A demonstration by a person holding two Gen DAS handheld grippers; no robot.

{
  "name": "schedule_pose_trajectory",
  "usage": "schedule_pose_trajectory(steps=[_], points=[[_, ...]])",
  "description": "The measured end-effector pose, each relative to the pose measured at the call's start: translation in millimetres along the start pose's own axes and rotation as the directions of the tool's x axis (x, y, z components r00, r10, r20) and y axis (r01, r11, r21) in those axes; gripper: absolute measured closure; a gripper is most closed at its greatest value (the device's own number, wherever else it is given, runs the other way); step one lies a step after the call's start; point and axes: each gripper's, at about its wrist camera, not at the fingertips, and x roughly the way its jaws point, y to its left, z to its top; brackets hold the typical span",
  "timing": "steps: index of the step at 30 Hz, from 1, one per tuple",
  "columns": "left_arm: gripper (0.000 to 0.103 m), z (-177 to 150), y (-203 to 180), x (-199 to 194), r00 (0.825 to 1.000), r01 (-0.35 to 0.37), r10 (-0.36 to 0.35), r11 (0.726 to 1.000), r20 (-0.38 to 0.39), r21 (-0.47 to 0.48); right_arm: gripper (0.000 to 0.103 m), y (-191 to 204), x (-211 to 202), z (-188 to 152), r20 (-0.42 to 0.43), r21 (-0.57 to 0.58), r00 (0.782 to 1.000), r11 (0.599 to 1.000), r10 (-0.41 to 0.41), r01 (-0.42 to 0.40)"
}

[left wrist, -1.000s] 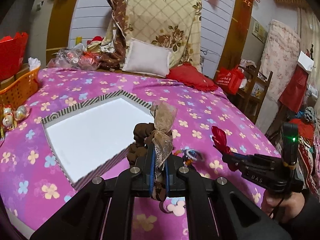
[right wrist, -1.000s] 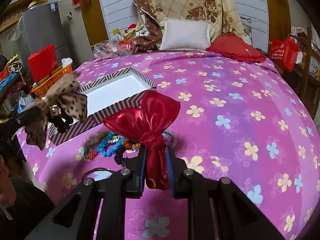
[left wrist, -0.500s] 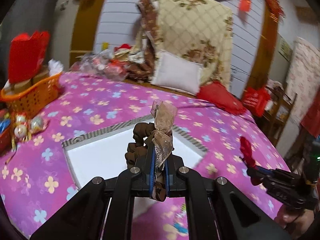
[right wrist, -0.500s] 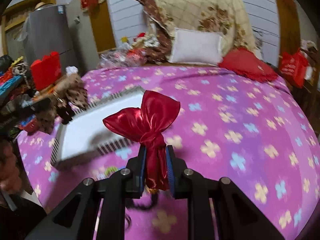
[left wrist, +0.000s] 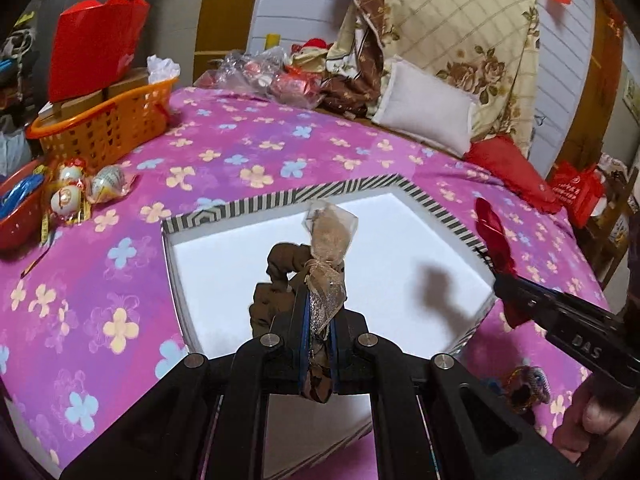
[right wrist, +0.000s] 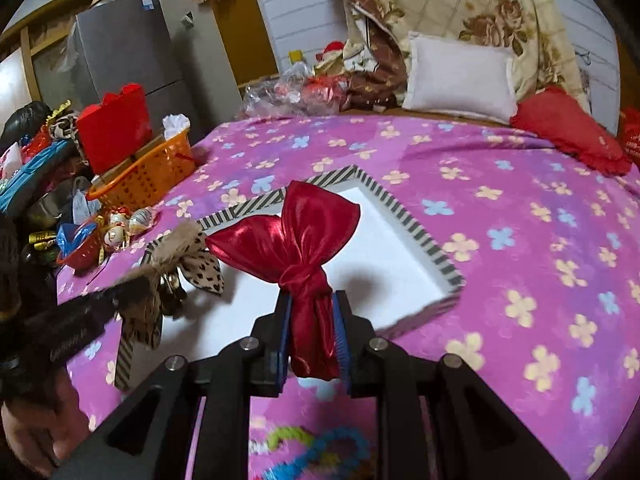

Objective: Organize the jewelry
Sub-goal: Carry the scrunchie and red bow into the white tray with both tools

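Fingers of the left gripper (left wrist: pixel 318 344) pinch the leopard-print bow scrunchie (left wrist: pixel 320 264) by its tail, holding it above the white floor of the striped-rim tray (left wrist: pixel 304 199). Fingers of the right gripper (right wrist: pixel 312 344) clamp the knot and tails of the red satin bow (right wrist: pixel 292 236), which hangs over the same tray's near right corner. Both bows are off the surface; the leopard one casts a dark shadow onto the tray floor.

Around the tray on the pink flowered tabletop (right wrist: pixel 520 208) lie other pieces: a turquoise bead bracelet (right wrist: pixel 324 456) blurred just below the right gripper, and a small multicoloured scrunchie (left wrist: pixel 528 386) near the tray's right side. To the left stand an orange plastic basket (left wrist: pixel 104 128) with a red gift bag (left wrist: pixel 94 50) behind it, and foil-wrapped ornaments (left wrist: pixel 86 188) just beside the basket. A white cushion (right wrist: pixel 460 78) and a red cushion (right wrist: pixel 568 128) sit at the far edge.
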Motion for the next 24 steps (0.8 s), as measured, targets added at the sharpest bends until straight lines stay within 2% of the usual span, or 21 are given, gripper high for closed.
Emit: schedule_pose_trajectory(steps=[8, 19, 24], points=[[0.103, -5, 6, 12, 0.997, -0.030, 0.029, 0.999, -0.067, -0.012, 0.083, 5, 43, -7, -0.085, 0.032, 0.996, 0.999, -0.010, 0.013], [0.103, -10, 12, 14, 0.994, -0.052, 0.049, 0.998, -0.094, -0.027, 0.082, -1, 51, -11, -0.104, 0.050, 0.994, 0.998, -0.030, 0.035], [0.103, -10, 10, 14, 0.994, -0.056, 0.053, 0.998, -0.093, -0.021, 0.074, 0, 51, -11, -0.104, 0.047, 0.994, 0.999, -0.017, 0.022]])
